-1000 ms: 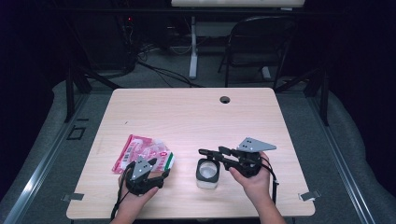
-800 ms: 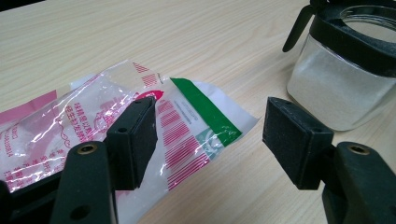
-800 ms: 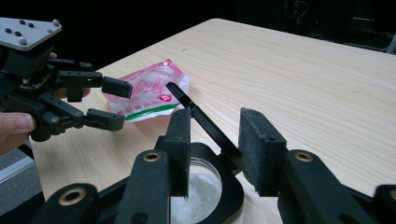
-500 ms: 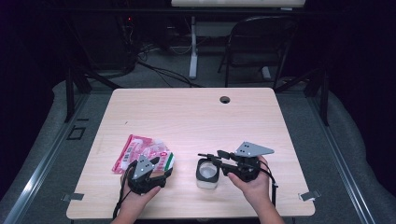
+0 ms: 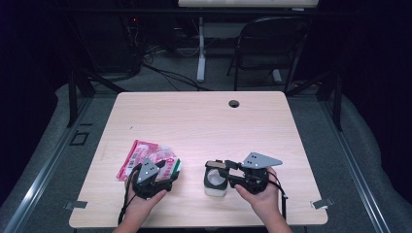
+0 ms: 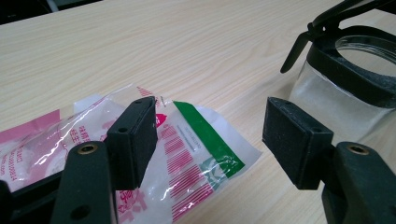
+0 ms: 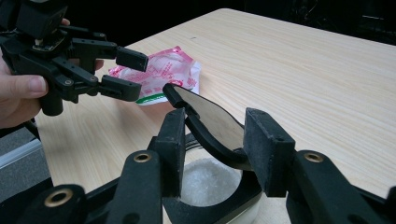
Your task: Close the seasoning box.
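Note:
A clear jar (image 5: 215, 183) with a black rim stands near the table's front edge, white granules (image 7: 210, 182) inside. Its black flip lid (image 7: 210, 119) stands raised between the jaws of my right gripper (image 7: 217, 140) (image 5: 219, 172). Those jaws have just been opening, and the pads stand a little off the lid. A pink, white and green plastic packet (image 5: 145, 155) (image 6: 187, 154) lies flat at the left. My left gripper (image 5: 167, 171) (image 6: 210, 126) hovers open over its green corner, holding nothing. The jar (image 6: 336, 93) sits just to its right.
The light wooden table (image 5: 204, 121) has a round cable hole (image 5: 234, 103) near its far edge. A black chair (image 5: 272, 43) and cables are on the floor beyond. Both hands rest close to the table's near edge.
My right gripper has shifted slightly toward the near edge and its jaws stand wider around the lid. The left gripper and the packet have not moved.

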Motion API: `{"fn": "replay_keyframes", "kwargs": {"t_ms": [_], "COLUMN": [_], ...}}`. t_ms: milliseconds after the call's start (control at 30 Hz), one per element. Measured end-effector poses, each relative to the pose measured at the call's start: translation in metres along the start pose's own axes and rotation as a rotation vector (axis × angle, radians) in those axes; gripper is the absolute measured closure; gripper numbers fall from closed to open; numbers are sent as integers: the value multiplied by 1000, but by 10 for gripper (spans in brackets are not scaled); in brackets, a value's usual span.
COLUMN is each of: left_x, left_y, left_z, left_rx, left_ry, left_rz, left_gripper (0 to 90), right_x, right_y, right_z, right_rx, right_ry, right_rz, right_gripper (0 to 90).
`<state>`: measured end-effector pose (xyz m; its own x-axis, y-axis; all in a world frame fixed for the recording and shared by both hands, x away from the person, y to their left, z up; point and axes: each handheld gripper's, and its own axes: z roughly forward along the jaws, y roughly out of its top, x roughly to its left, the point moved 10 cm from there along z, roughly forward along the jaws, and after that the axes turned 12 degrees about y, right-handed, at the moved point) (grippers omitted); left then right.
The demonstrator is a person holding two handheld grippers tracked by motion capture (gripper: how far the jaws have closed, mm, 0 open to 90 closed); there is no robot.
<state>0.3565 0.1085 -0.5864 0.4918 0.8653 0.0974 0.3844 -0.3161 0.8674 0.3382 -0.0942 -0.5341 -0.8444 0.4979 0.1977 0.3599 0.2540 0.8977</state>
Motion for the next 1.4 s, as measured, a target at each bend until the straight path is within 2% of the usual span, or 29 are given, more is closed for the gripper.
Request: {"fn": "replay_keyframes", "kwargs": {"t_ms": [433, 900, 1400], "left_x": [4, 0, 0], "left_y": [1, 1, 0], "left_z": [0, 1, 1], "left_rx": [-1, 3, 5], "left_ry": [3, -4, -4], "left_rz": [-16, -6, -2], "left_gripper": [356, 359, 360], "right_x": [2, 5, 6], "right_y": [-2, -8, -11], "right_z": [1, 4, 5], "right_rx": [1, 36, 49], "right_ry": [-11, -10, 5], "right_rz": [-12, -44, -37], "right_gripper": [586, 555, 536]}}
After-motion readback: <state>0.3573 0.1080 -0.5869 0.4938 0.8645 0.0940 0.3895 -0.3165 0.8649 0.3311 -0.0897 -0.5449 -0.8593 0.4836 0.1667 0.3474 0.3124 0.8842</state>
